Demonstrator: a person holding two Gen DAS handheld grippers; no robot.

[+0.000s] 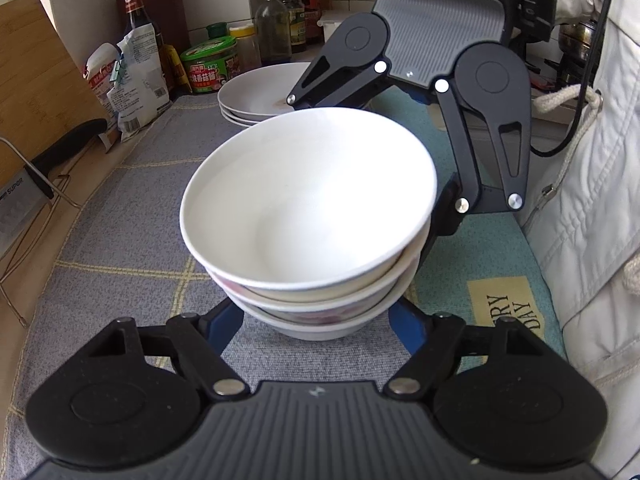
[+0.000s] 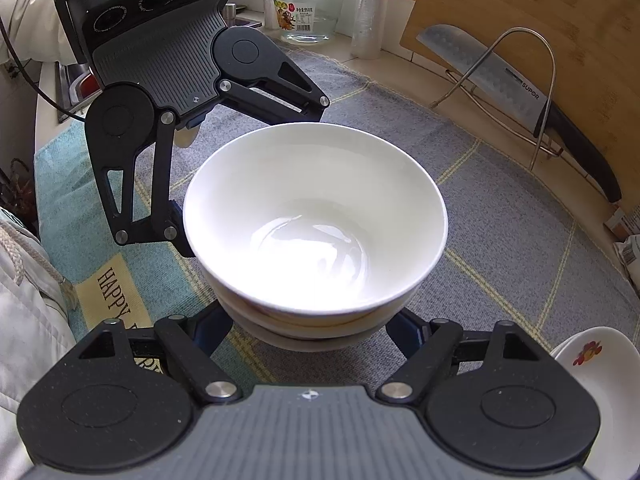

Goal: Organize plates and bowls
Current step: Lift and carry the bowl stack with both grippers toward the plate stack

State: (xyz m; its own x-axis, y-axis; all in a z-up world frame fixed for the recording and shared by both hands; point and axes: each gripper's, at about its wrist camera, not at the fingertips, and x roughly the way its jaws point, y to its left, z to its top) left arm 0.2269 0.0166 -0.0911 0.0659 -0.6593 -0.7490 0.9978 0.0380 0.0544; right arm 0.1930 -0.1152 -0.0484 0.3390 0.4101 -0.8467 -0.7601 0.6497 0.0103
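White porcelain fills the middle of both views: a stack of bowls (image 1: 308,216) sits on the grey checked cloth (image 1: 132,208), the top bowl (image 2: 316,216) plain and glossy inside, the lower ones nested under it with a faint red pattern on their sides. The left gripper (image 1: 316,320) has its jaws spread wide, one blue-padded finger on each side of the lowest bowls near the base of the stack; the fingertips are hidden under the bowls, so whether the pads press the porcelain cannot be told. The right gripper (image 2: 310,326) stands the same way from the opposite side, jaws wide apart and flanking the base of the stack, its fingertips also tucked out of sight beneath the rims. Each gripper shows in the other's camera, reaching in behind the bowls and close against their far side. Beyond the stack in the left view, a pile of white plates (image 1: 260,92) rests on the cloth near a green-lidded jar (image 1: 209,65) and bottles. In the right view a cleaver (image 2: 520,96) leans in a wire rack against a wooden cutting board (image 2: 540,32), and a patterned dish (image 2: 596,380) sits at the lower right edge.
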